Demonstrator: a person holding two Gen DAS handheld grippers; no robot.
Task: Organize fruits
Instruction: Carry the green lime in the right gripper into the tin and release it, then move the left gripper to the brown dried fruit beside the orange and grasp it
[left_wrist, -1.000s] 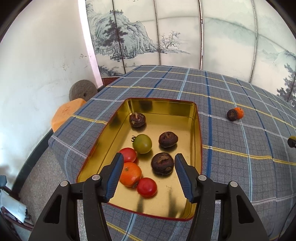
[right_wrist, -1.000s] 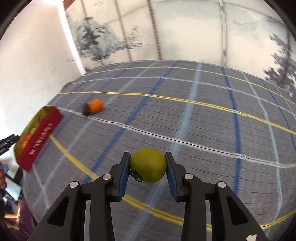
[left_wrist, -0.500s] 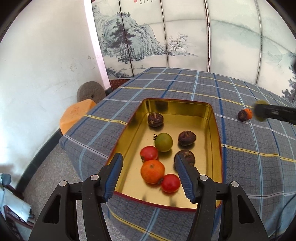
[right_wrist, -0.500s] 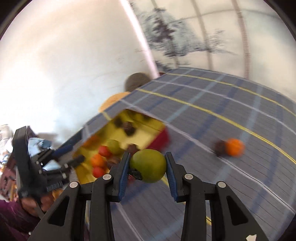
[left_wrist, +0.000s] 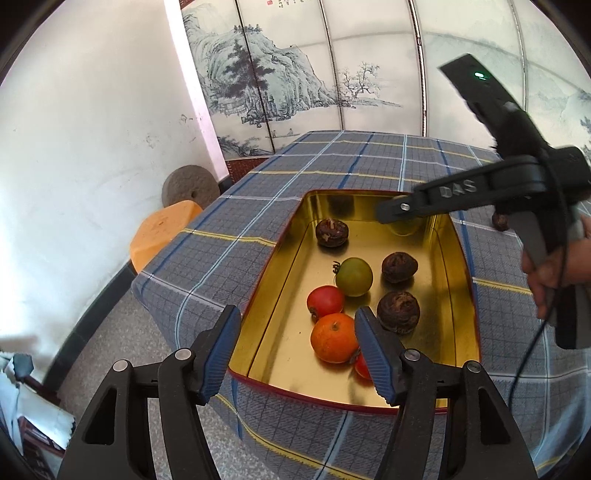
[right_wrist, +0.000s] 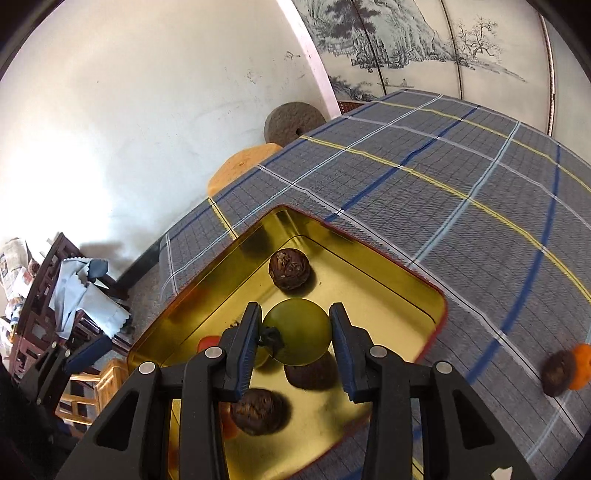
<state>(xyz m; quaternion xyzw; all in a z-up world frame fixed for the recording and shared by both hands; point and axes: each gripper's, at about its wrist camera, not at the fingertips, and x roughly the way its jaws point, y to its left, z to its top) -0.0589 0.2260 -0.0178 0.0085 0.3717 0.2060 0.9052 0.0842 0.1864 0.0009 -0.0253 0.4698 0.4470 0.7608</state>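
Right claw (right_wrist: 295, 345): pinching a green fruit (right_wrist: 297, 332) between its blue pads, held above the gold tin (right_wrist: 402, 280).
Left claw (left_wrist: 297, 349): spread wide, nothing between its pads, at the tin's near edge.
Tin contents: three dark brown fruits (left_wrist: 331, 232), a green one (left_wrist: 354, 277), a red one (left_wrist: 325, 301), an orange (left_wrist: 333, 338), another red one partly hidden.
Bench (left_wrist: 236, 243): plaid cloth; beyond the tin, a brown fruit (right_wrist: 557, 373) touching an orange one (right_wrist: 581, 365).
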